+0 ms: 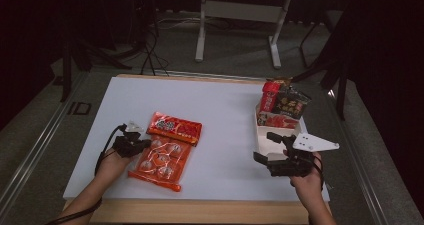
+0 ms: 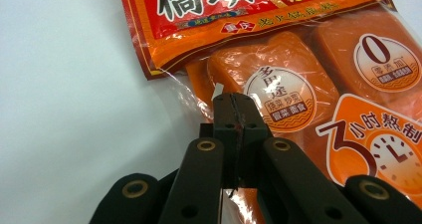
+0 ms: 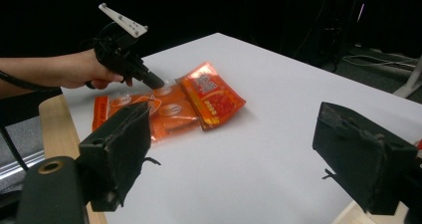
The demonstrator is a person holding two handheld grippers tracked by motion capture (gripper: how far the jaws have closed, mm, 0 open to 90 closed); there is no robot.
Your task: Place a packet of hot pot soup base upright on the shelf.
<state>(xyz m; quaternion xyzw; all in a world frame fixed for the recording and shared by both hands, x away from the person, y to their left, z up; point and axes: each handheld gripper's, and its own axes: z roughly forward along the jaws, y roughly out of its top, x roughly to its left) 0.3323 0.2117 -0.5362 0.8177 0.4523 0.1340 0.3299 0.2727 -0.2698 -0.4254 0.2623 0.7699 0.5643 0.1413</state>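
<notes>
Left gripper (image 2: 234, 115) jaws pressed together, tips angled down — right gripper (image 3: 234, 154) held level, jaws spread wide.

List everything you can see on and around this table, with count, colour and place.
Snack bag: one, orange and red, left part of the table, flat.
Box: one, white, right edge of the table, packets standing in it.
Packets: a few, red and dark, exact count unclear.
Table: one, white top with wooden edge.
Desk frame: one, white, on the floor behind.
Left gripper: black, shut on the snack bag's edge.
Right gripper: black, open, beside the box.
</notes>
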